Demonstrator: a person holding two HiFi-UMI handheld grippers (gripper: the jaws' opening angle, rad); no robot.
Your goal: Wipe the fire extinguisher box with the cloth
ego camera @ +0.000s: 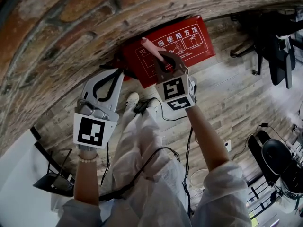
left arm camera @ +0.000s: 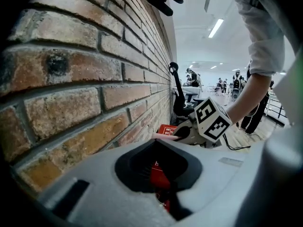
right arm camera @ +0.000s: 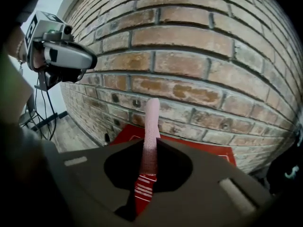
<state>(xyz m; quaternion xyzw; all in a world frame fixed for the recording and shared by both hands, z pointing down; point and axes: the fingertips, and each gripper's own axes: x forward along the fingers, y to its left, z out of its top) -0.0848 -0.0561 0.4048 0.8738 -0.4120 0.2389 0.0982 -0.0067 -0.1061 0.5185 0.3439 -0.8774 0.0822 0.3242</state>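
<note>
The red fire extinguisher box (ego camera: 189,44) with white print stands on the floor against the brick wall (ego camera: 71,27). My right gripper (ego camera: 162,61) hovers over the box's left part, shut on a pink cloth (ego camera: 150,48) whose rolled end sticks out toward the wall. In the right gripper view the cloth (right arm camera: 151,126) rises between the jaws of the right gripper (right arm camera: 147,176), with the box (right arm camera: 199,145) below. My left gripper (ego camera: 119,73) is left of the box near the wall, jaws together, holding nothing. Past the left gripper (left arm camera: 168,195), its own view shows the box (left arm camera: 166,129).
Wooden floor (ego camera: 236,89) runs right of the box. Black cables (ego camera: 165,115) trail by the person's white-trousered legs (ego camera: 142,141) and shoe (ego camera: 131,98). Black office chairs (ego camera: 274,51) stand at the right, and a dark stand (ego camera: 52,174) at the lower left.
</note>
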